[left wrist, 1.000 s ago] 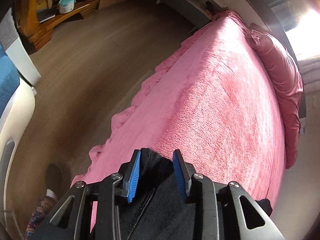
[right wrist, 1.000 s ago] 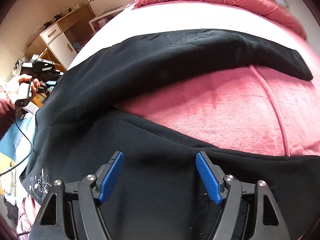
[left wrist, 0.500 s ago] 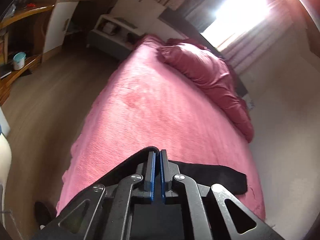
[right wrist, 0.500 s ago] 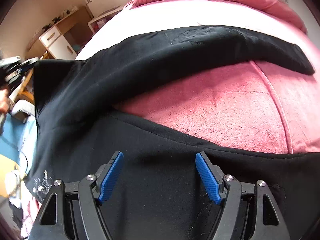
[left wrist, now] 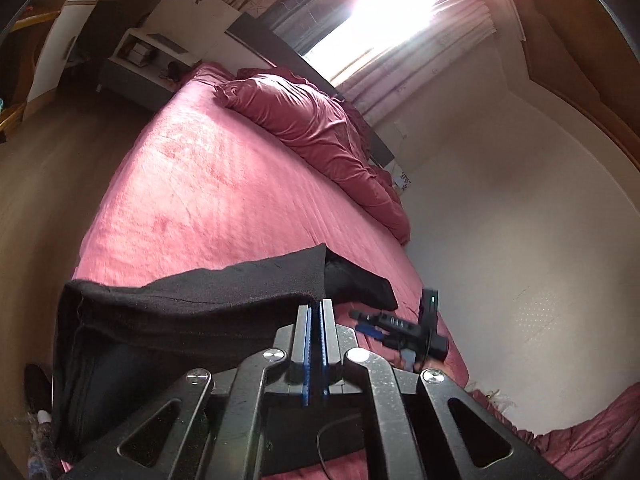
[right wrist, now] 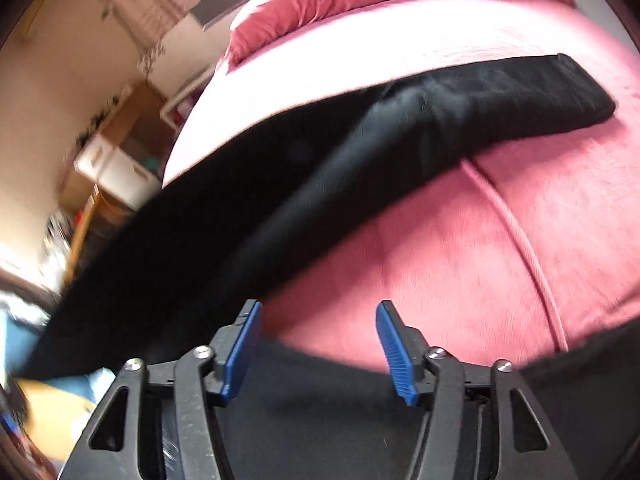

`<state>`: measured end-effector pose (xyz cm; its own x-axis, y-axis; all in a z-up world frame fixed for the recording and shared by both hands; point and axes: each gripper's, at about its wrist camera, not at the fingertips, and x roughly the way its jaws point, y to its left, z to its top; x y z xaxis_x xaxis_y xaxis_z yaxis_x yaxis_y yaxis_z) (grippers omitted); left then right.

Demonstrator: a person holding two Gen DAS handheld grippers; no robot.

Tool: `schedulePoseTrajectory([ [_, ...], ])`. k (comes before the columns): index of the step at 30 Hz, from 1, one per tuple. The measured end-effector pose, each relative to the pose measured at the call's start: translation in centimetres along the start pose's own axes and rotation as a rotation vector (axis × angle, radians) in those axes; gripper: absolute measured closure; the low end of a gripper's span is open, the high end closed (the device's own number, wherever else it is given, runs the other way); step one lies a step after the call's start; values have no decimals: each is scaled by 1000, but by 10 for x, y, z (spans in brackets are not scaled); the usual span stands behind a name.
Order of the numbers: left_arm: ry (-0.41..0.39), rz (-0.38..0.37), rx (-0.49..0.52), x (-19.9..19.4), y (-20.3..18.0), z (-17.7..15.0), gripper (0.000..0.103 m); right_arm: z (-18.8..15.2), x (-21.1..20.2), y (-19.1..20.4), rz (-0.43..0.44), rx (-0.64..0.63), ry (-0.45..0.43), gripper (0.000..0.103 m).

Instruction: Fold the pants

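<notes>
Pants (left wrist: pixel 188 304) are clenched by the left tongs (left wrist: pixel 315 308) above the bed (left wrist: pixel 208 184); the right tongs (right wrist: pixel 318 344), just narrowing, are held unclenched over them.

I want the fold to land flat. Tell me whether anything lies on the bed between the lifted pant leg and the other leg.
Nothing visible does. Between the pants leg lifted by the left gripper and the leg under the right gripper, only bare pink bedspread shows.
</notes>
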<state>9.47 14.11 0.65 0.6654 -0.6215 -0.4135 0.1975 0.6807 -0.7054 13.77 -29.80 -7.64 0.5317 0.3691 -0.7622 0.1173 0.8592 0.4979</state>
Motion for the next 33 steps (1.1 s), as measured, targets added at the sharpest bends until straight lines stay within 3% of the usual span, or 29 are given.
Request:
schedulePoseTrajectory([
  [3,20,-10,-10,-1,-1,-15,100,36,8,-6,73,90,-8,50],
  [6,29,-11,5,-3,-7,-21,100,69,27,-5,83,153,-15,50],
  [13,57,-16,22,-7,-9,-28,100,128,72,-1,25,224,-4,52],
  [15,63,-17,37,-9,-9,-25,100,137,87,-1,-1,226,14,59],
  [18,59,-8,19,-9,-2,-16,100,143,109,-2,-41,206,59,91],
  [23,4,95,-47,0,31,29,100,143,87,6,-6,151,25,95],
  [28,-92,206,-132,17,81,114,100,140,36,15,108,126,-56,95],
  [33,-159,251,-195,22,102,164,100,106,-26,26,207,52,-123,95],
])
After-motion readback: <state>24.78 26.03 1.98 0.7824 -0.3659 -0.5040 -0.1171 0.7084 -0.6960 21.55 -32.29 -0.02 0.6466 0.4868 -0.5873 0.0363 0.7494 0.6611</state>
